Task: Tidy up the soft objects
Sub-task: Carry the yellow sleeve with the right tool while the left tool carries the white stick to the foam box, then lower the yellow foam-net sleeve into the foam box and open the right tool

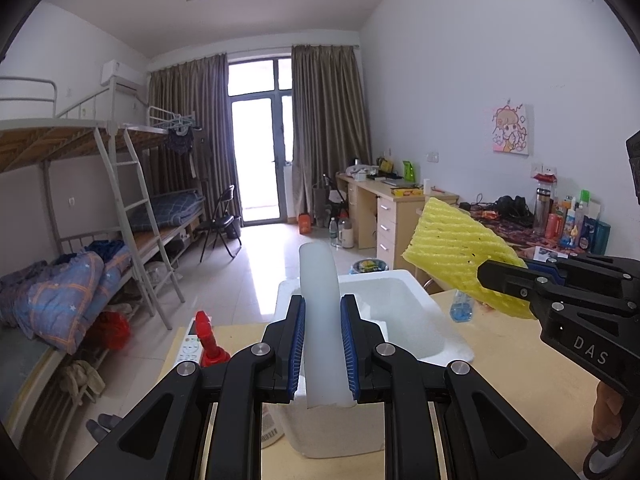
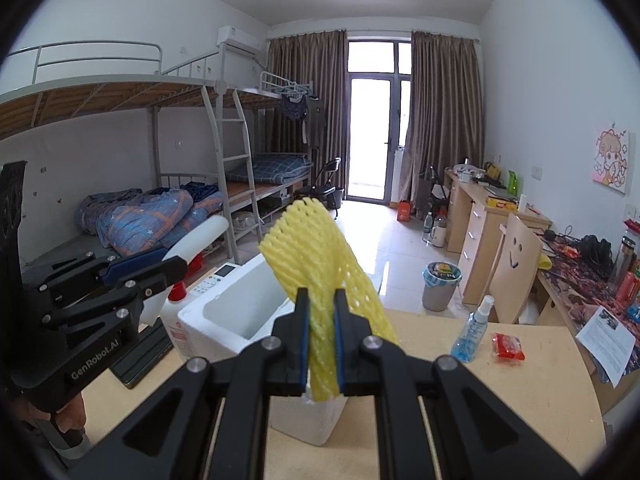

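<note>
Starting at the desk's (image 2: 500, 412) left edge, you have a white remote control (image 1: 191, 345) lying flat with a red-capped white bottle (image 2: 176, 320) just beside it, both close against the left wall of the white foam box (image 2: 224, 322). That box sits near the desk's far left corner, its top uncovered, and what shows of its hollow is plain white wall; whether anything lies at the bottom you cannot tell, since the grippers cover part of it. Your left gripper (image 1: 323, 346) is clenched on a pale white foam sheet (image 1: 319, 300), the blue pads (image 1: 298, 346) pressing both faces of it, and the sheet stands upright over the near side of the box. Moving right, your right gripper (image 2: 321, 346) is squeezed tight on a yellow foam net (image 2: 316, 256), which rises bunched above the jaws, held in the air above the right part of the box and clear of the desk. Further right, near the far edge, a clear spray bottle with blue liquid (image 2: 472, 334) stands upright, and a small red packet (image 2: 508, 347) lies just beside it.
</note>
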The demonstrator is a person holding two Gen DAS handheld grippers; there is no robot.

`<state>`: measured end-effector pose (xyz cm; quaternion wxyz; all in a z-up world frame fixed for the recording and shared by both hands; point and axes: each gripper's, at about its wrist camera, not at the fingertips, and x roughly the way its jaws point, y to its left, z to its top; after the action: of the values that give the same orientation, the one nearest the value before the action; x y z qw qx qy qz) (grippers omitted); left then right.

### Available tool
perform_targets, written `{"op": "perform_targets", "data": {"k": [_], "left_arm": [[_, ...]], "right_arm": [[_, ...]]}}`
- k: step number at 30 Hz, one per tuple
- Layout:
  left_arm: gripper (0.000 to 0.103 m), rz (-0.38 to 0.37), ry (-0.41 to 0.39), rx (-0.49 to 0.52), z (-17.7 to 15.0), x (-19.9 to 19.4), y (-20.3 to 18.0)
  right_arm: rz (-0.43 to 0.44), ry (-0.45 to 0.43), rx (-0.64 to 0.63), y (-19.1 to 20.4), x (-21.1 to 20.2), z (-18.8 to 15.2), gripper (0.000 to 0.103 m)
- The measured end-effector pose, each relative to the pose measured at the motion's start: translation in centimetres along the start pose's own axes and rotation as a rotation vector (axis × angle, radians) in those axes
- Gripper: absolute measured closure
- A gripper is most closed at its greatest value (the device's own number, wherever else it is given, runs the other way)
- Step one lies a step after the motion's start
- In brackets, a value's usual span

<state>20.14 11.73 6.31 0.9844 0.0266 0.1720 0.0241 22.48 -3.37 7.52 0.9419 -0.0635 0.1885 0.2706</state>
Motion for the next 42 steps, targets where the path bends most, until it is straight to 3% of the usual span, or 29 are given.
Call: {"op": "perform_targets", "data": {"k": [15,33,42], "left_arm": [[0.084,0.034,0.01,0.002,1.0,2.3,1.0],[0.084,0.125,-0.028,-0.008,1.4,0.6,2.7],[0.084,0.127,-0.018,-0.007,1.3,0.8,2.4]], "right_arm": [[0.011,0.012,-0.001,-0.8,3.5,1.2,0.09],[0.103,0.06,-0.012,1.3,6.7,2.2,0.09],[0.088,0.108,-0.003,1.0,8.8,2.0,0.086]]}}
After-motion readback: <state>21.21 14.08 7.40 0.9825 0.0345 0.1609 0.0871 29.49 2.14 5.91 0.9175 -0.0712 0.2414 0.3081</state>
